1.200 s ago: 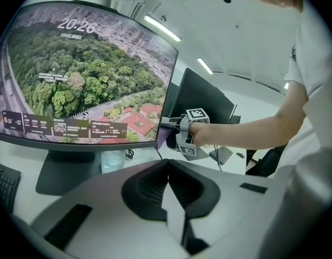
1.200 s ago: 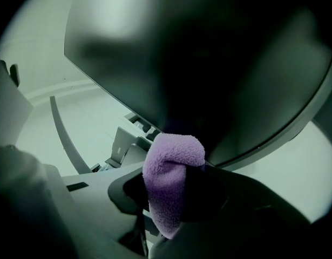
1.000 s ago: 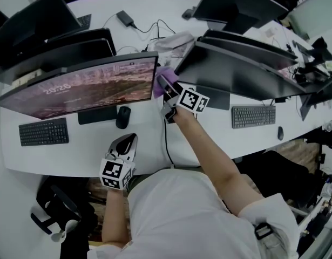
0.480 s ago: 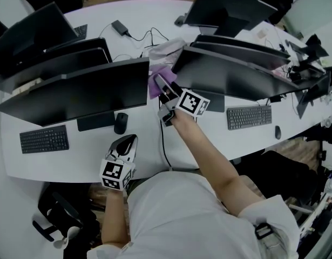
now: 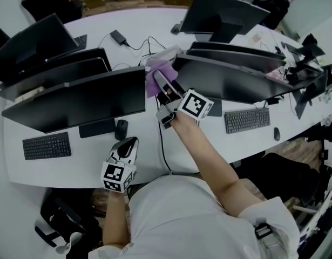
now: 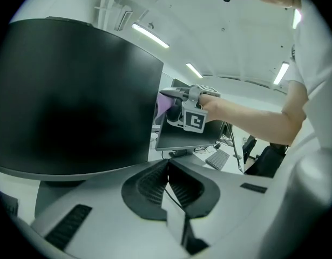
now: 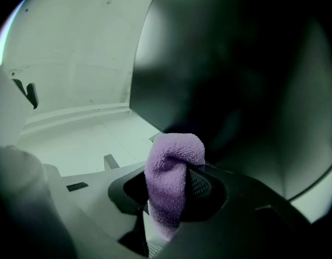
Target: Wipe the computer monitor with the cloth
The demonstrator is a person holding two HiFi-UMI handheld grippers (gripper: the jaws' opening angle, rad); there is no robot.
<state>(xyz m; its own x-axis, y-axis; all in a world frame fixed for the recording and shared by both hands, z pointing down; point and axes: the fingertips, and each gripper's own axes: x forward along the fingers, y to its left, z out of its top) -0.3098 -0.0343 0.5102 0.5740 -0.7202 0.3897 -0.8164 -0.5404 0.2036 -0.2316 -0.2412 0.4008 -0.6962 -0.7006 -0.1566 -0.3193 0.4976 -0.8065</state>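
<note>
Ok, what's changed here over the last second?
The monitor, lit a second ago, has gone dark. The right gripper, shut on the purple cloth, edged slightly away from the person at the monitor's right edge. The left gripper stayed shut and empty by the desk edge.

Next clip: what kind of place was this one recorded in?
Most likely a shared office: a long white desk carries several monitors with keyboards and mice, and strip lights line the ceiling.
</note>
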